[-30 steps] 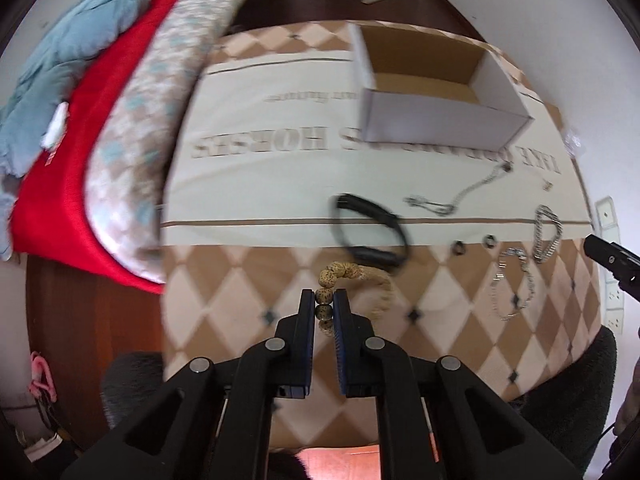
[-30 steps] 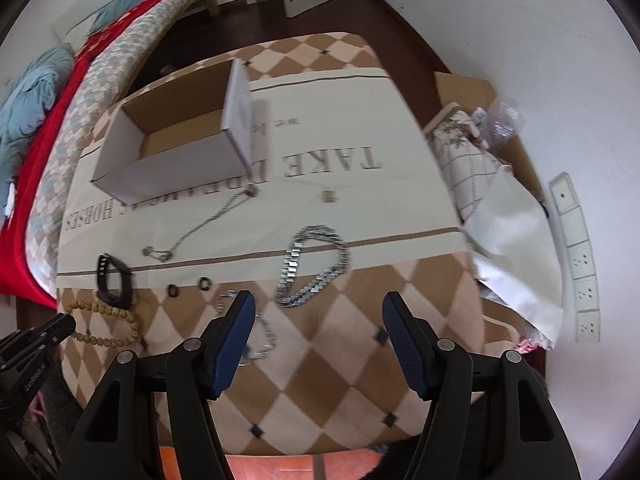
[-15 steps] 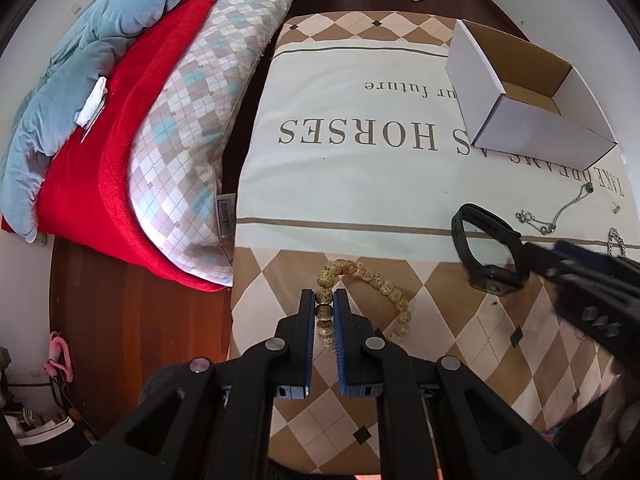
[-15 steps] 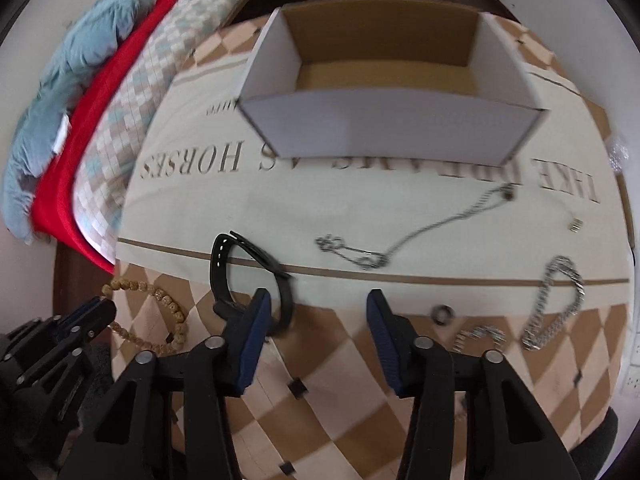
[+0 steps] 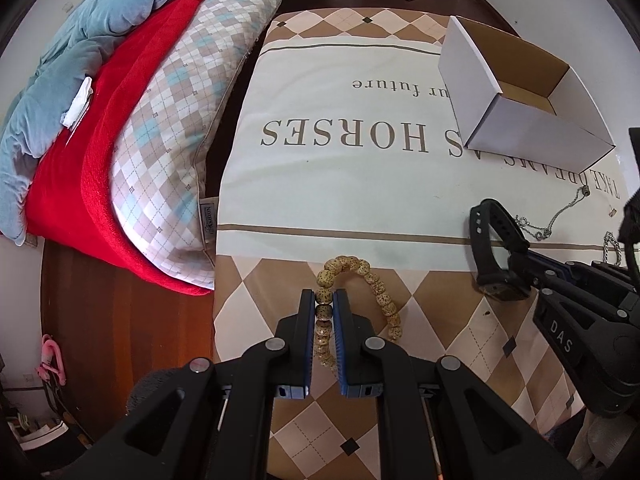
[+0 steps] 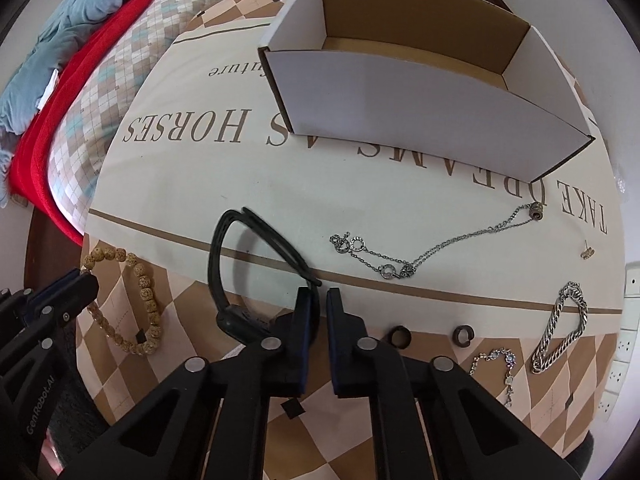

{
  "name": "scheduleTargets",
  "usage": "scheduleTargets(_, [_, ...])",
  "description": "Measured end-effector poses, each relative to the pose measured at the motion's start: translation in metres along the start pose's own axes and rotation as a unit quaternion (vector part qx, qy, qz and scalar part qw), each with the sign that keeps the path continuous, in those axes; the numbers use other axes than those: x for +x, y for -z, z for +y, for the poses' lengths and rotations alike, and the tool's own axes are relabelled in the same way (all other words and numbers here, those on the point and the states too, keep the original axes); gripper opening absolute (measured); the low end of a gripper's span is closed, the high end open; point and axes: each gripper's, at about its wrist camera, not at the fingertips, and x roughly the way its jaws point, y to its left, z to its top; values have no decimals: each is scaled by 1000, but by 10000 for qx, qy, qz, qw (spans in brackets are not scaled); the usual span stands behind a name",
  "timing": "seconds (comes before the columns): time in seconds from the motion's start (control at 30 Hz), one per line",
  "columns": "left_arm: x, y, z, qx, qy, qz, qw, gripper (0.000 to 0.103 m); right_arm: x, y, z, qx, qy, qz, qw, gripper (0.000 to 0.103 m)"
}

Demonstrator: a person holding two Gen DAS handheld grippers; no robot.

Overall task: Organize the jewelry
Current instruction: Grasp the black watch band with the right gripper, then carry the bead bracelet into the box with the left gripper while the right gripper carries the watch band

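Observation:
My left gripper (image 5: 324,298) is shut on a tan bead bracelet (image 5: 372,280) lying on the checked part of the table; the bracelet also shows in the right wrist view (image 6: 140,280). My right gripper (image 6: 319,296) is shut on the strap of a black wristband (image 6: 240,248), which also shows at the right in the left wrist view (image 5: 492,240). An open white cardboard box (image 6: 420,92) stands behind, empty. A silver chain necklace (image 6: 432,252), a chunky silver bracelet (image 6: 560,328), a thin gem bracelet (image 6: 500,364), two dark rings (image 6: 400,336) and a small earring (image 6: 587,253) lie on the cloth.
The printed tablecloth (image 5: 340,184) covers the table, whose left edge drops to a wooden floor (image 5: 100,300). A bed with red and blue bedding (image 5: 100,80) lies to the left. White wall sockets (image 6: 630,320) are at the right.
My right gripper has swung left over the table to the black wristband and closed on its strap. My left gripper has stayed shut on the bead bracelet.

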Motion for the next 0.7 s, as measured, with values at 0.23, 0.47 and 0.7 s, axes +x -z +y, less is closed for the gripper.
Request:
scheduleTargets(0.23, [-10, -2, -3, 15, 32, -116, 9999, 6, -19, 4, -12, 50, -29, -228, 9997, 3])
scheduleTargets(0.47, [-45, -13, -16, 75, 92, -541, 9985, 6, -56, 9, -43, 305, -150, -574, 9978, 3])
scheduleTargets(0.7, [-95, -45, -45, 292, 363, -1120, 9926, 7, -110, 6, -82, 622, -265, -1056, 9921, 3])
